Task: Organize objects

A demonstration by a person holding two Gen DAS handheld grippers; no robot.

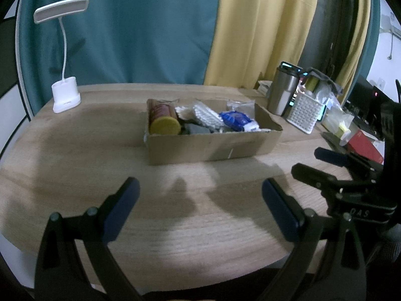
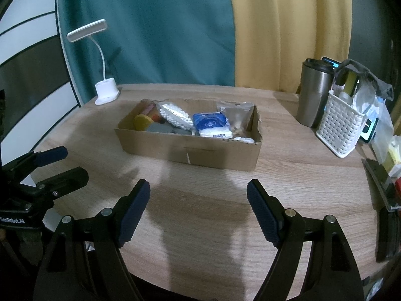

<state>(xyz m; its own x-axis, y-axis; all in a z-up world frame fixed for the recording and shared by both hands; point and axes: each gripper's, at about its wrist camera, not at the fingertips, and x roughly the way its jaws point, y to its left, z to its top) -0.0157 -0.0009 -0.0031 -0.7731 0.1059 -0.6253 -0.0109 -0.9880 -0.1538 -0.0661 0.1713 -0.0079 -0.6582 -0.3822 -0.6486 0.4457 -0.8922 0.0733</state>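
Both the left gripper (image 1: 200, 198) and right gripper (image 2: 198, 200) gape empty above the desk (image 2: 200, 225). Mid-frame, the cardboard box (image 2: 190, 150) holds a soft, light tissue pack (image 2: 210, 123); pinch its sides.

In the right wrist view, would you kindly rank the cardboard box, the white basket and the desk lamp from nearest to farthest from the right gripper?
From the right gripper:
1. Cardboard box, straight ahead.
2. White basket, ahead on the right.
3. Desk lamp, far left, by the curtain.
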